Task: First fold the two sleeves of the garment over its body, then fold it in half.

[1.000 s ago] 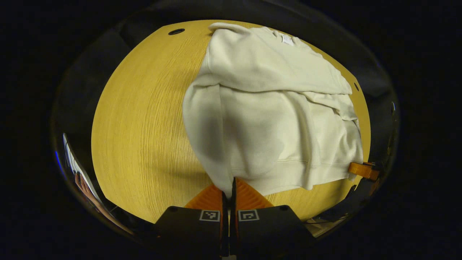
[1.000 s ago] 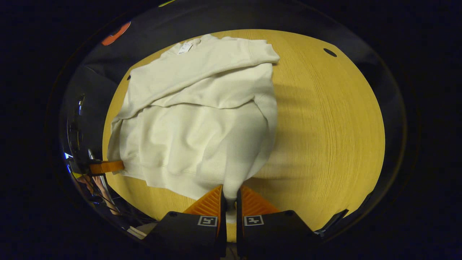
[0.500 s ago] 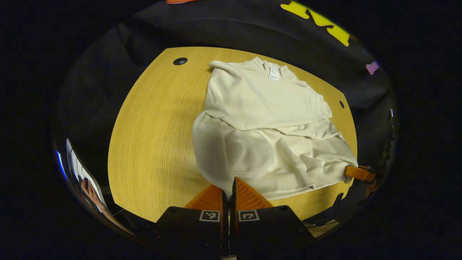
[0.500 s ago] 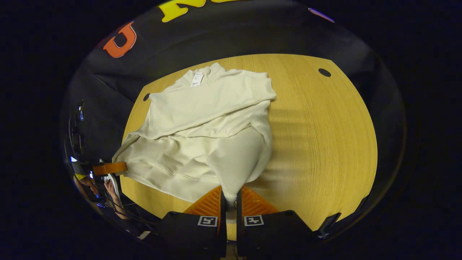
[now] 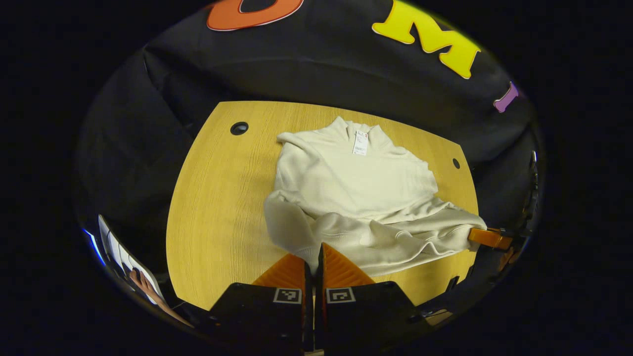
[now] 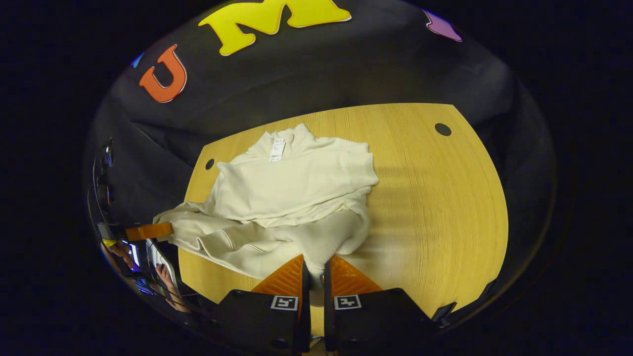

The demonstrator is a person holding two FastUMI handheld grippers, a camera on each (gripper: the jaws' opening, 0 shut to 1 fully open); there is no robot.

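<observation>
A cream sweatshirt (image 5: 356, 188) lies on a yellow wooden table (image 5: 217, 207), collar and tag (image 5: 360, 142) at the far side, both sleeves folded across its body. My left gripper (image 5: 313, 254) is shut on one hem corner, held above the table. At the right edge of the left gripper view, my right gripper (image 5: 482, 237) pinches the other hem corner. In the right gripper view the sweatshirt (image 6: 296, 188) bunches in front of my right gripper (image 6: 316, 272), shut on its hem corner; my left gripper (image 6: 148, 231) shows at the left, on the opposite corner.
The table (image 6: 435, 198) has small round holes near its far corners (image 5: 239, 128) (image 6: 442, 129). Black cloth wall stands behind the far edge. Bare wood stretches beside the garment on both sides. A person's hand (image 6: 165, 279) shows low at the left.
Both grippers have lifted the hem and carried it toward the collar. The lower body of the sweatshirt, flat a second ago, now bunches up in folds.
</observation>
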